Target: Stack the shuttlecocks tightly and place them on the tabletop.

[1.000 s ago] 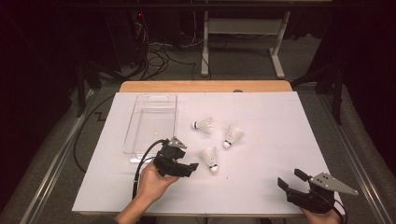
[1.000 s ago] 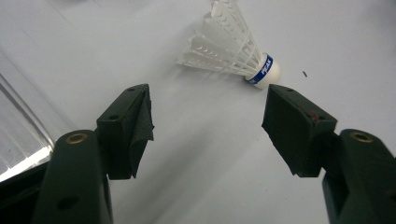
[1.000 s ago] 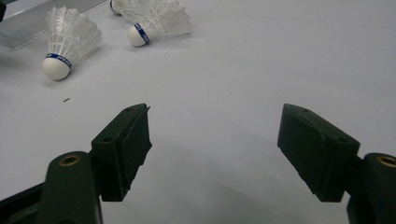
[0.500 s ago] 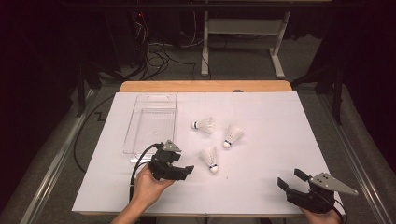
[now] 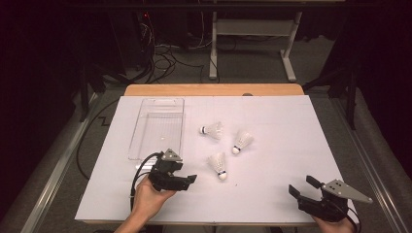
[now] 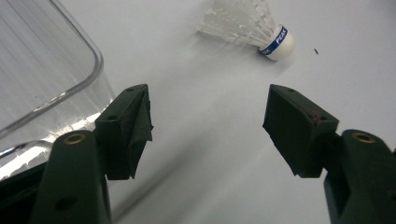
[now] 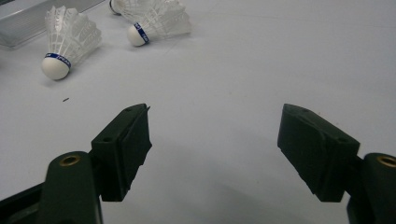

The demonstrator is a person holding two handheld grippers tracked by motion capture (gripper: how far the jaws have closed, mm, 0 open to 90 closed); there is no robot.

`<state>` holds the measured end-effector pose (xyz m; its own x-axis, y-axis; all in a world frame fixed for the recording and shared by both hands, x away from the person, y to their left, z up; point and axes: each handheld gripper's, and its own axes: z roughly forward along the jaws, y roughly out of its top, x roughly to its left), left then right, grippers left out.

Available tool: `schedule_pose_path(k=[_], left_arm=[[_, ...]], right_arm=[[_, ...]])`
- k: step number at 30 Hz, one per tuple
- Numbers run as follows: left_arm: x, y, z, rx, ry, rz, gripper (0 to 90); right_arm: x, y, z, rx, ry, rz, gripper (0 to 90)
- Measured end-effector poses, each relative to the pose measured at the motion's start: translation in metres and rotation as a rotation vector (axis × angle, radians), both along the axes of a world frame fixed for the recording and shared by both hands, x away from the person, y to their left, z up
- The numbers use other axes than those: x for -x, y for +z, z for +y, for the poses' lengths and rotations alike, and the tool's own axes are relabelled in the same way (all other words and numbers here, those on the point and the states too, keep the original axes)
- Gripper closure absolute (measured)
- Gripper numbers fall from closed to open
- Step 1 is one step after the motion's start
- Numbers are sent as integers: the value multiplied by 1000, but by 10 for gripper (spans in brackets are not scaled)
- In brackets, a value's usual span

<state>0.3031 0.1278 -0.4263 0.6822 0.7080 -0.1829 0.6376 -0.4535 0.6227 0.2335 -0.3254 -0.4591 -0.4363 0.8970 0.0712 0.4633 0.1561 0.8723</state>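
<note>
Since the earlier frames, the left gripper (image 5: 184,180) has been drawn back toward six o'clock, away from the clear tray (image 5: 158,127) and a little farther from the nearest shuttlecock (image 5: 218,165); the right gripper (image 5: 300,188) has been kept where it was, at about five o'clock on the worktop (image 5: 272,145). The three shuttlecocks have not been shifted.

Both grippers are held with jaws spread wide and nothing between them, as is seen in the left gripper view (image 6: 208,123) and the right gripper view (image 7: 215,144).

As for progress, nothing has been placed yet, as far as can be judged: the tray, at about ten o'clock from the worktop's middle, is seen empty. The nearest shuttlecock lies on its side just past the left gripper, at roughly two o'clock from it, cork end toward the person. A second shuttlecock (image 5: 242,141) and a third shuttlecock (image 5: 213,130) lie near it, well apart from the right gripper. If the work is taken to be loading the tray, all three remain to be picked up and carried over, the nearest one most likely first.
</note>
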Motion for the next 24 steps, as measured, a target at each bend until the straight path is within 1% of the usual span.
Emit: schedule_pose_path(k=[13,14,24], left_arm=[[7,-3,8,7,7,-9,323],[8,-3,9,13,13,-10,322],[12,-4,19,22,27,-21,321]], right_arm=[[0,0,0,0,-1,0,263],[0,0,0,0,0,-1,262],[0,0,0,0,-1,1,262]])
